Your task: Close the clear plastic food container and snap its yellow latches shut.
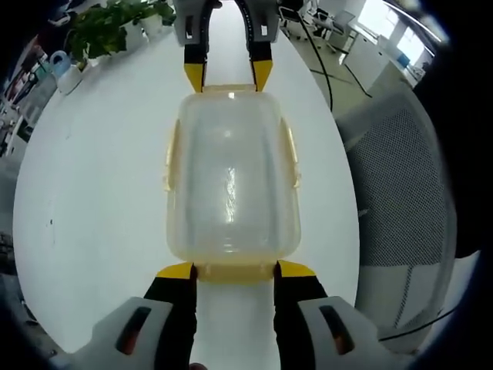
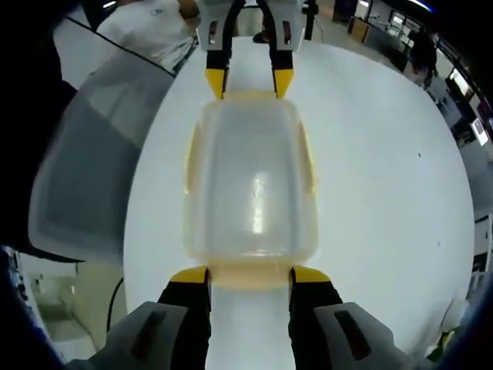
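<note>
Clear container (image 1: 231, 173) lies on white table (image 1: 92, 200), lid on, between your grippers. Left gripper (image 1: 235, 271) and right gripper (image 2: 249, 276) spread wide, yellow tips flanking end latches.

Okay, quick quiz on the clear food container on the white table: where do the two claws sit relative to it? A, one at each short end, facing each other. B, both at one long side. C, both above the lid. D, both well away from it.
A: the left claw sits at one short end of the container and the right claw at the opposite end, facing each other.
</note>
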The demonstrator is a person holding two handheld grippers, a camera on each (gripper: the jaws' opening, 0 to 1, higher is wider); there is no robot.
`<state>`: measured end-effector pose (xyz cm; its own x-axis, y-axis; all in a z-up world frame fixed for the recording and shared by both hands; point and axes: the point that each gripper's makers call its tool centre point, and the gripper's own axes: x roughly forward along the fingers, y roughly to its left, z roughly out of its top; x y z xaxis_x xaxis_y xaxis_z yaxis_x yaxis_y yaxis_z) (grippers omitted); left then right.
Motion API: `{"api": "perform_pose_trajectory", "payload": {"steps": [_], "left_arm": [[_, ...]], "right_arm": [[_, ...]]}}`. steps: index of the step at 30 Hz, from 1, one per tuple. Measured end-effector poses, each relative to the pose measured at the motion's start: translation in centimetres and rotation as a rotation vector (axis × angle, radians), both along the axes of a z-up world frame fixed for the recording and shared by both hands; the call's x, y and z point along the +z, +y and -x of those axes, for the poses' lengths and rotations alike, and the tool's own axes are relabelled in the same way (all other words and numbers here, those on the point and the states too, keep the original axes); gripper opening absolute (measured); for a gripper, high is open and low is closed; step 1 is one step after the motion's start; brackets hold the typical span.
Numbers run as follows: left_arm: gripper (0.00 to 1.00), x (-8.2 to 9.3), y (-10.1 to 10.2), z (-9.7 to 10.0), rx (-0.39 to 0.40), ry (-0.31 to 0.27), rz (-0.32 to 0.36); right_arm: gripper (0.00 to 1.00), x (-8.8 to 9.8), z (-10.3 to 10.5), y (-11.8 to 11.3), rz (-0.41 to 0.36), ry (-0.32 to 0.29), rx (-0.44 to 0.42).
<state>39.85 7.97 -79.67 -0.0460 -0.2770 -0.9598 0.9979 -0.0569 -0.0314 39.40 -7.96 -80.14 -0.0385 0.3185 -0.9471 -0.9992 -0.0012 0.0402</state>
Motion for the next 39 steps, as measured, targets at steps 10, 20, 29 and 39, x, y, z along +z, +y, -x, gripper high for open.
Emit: {"api": "perform_pose_trajectory", "payload": {"steps": [10,20,29,39], "left_arm": [[0.38,-0.25,0.11,-0.07,-0.002,-0.009,0.022],[0.38,-0.29,0.14,-0.06,-0.006,-0.008,0.032],[0.41,-0.35,0.84,-0.02,-0.074,-0.039,0.027],[0.5,-0.17,0.55,-0.08,-0.018,-0.022,0.05]], "right_arm": [[0.38,-0.1,-0.13,0.03,-0.016,-0.012,-0.007],[0.38,-0.12,-0.19,0.08,-0.021,-0.013,-0.007],[0.42,-0.04,-0.22,0.12,-0.007,-0.025,0.038],[0.45,0.2,-0.07,-0.08,-0.02,-0.014,-0.005]]}}
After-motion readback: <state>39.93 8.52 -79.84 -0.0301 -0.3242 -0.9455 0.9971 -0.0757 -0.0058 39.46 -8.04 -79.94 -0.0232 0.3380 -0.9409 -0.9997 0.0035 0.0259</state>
